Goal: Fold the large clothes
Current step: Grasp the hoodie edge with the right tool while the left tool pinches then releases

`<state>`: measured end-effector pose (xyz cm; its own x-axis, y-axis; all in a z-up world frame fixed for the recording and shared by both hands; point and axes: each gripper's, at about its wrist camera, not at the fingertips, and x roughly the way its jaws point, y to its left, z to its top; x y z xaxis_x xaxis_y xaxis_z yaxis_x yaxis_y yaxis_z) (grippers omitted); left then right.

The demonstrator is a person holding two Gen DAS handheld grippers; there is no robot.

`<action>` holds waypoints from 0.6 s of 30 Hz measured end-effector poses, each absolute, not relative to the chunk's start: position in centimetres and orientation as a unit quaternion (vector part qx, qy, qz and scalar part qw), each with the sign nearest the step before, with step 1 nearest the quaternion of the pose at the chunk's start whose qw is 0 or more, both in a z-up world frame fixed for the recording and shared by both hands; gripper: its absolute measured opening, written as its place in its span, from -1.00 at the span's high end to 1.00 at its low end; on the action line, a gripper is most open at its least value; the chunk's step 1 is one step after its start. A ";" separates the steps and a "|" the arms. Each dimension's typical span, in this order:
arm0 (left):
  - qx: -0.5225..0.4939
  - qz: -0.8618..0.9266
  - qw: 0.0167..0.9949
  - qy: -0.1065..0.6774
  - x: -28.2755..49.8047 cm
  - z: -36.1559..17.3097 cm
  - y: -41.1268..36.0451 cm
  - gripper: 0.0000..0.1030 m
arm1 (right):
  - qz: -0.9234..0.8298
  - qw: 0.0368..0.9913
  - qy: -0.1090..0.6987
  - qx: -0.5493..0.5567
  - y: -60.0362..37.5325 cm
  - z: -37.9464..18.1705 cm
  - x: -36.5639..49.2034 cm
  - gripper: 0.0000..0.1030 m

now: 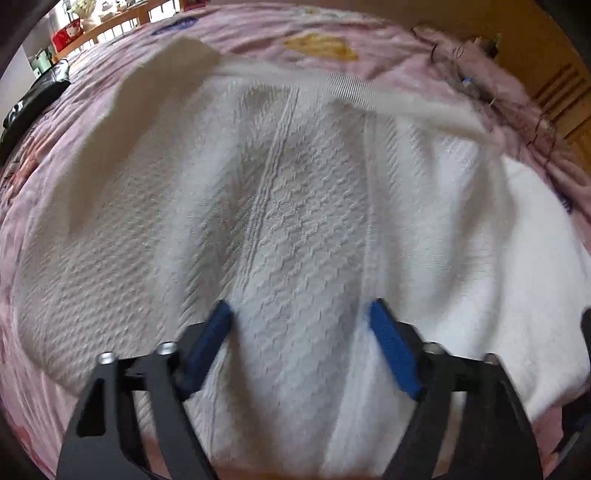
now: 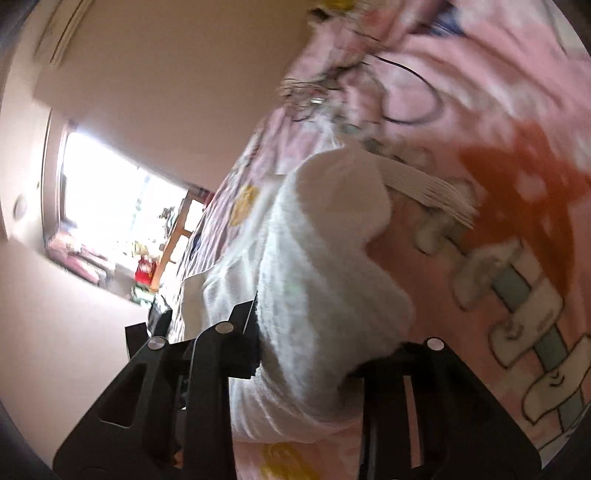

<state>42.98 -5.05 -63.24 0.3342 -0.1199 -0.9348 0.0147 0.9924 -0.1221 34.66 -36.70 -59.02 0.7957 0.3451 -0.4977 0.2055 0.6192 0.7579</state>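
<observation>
No readable brand or writing anywhere; cartoon prints only on pink bedspread, too blurred for text. Red box with cartoon face at far left by wooden rail, no legible label.

White knit sweater spread over bedspread on the bed, filling most of left wrist view; ribbed hem at far edge, one flap raised at upper left. Left claw pointing steeply down over sweater, blue pads apart with a raised ridge of knit between them; contact of pads with fabric not clear, reads as spread.

Right claw pinching a thick bunch of the same sweater, fabric lifted off bedspread, ribbed cuff hanging out at far end.

Open bedspread to left and far side of sweater. Black bag at left bed edge. Tangle of dark cords on crumpled bedding at upper right. Bright window and plain wall behind in right wrist view.
</observation>
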 end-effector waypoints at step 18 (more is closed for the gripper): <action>-0.181 -0.092 0.749 0.631 38.7 -67.7 -1.1 0.70 | 0.144 0.883 0.327 0.303 -26.9 -52.2 40.6 0.57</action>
